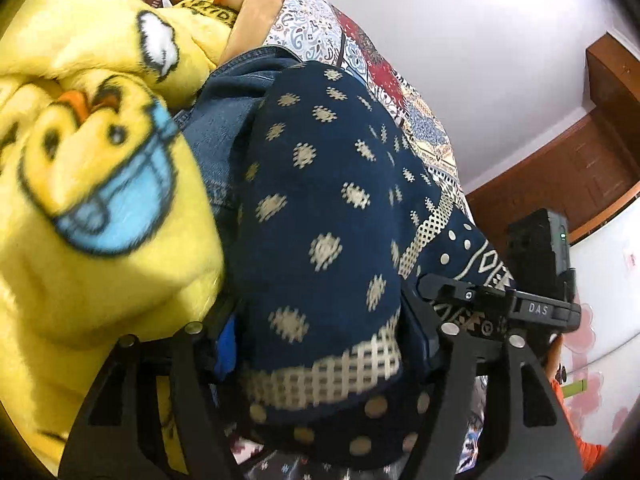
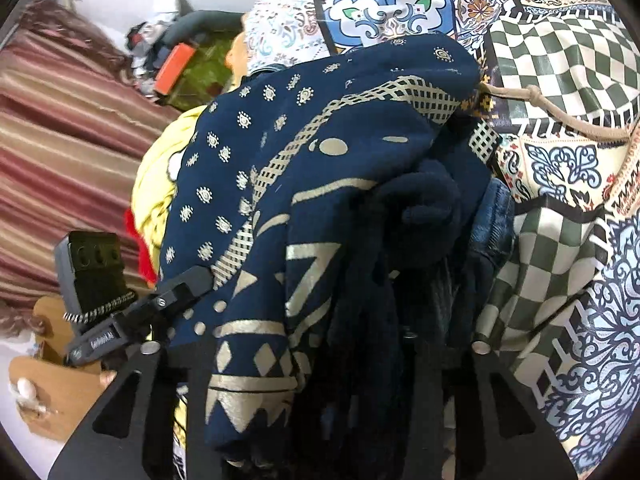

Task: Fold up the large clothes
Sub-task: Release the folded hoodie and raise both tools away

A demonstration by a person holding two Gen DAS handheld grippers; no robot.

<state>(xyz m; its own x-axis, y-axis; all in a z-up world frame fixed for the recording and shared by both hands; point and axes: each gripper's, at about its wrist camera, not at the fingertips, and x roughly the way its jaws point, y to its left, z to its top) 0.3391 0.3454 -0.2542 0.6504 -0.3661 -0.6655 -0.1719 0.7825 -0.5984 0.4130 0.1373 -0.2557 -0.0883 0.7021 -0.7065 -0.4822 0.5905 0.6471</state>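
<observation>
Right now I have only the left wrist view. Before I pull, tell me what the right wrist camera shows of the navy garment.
Observer: The navy printed garment is bunched in thick folds over the right hand-held gripper. Its fingertips are buried, so I cannot tell whether it grips.
Operator: Check for anything that could snag.
Observer: A beige cord with a knot runs from the garment's far edge across a checked patch of the bedsheet.
Operator: Report what lies past the pile.
Observer: An orange box-like object sits on green cloth beyond the pile, next to red-striped fabric.
</observation>
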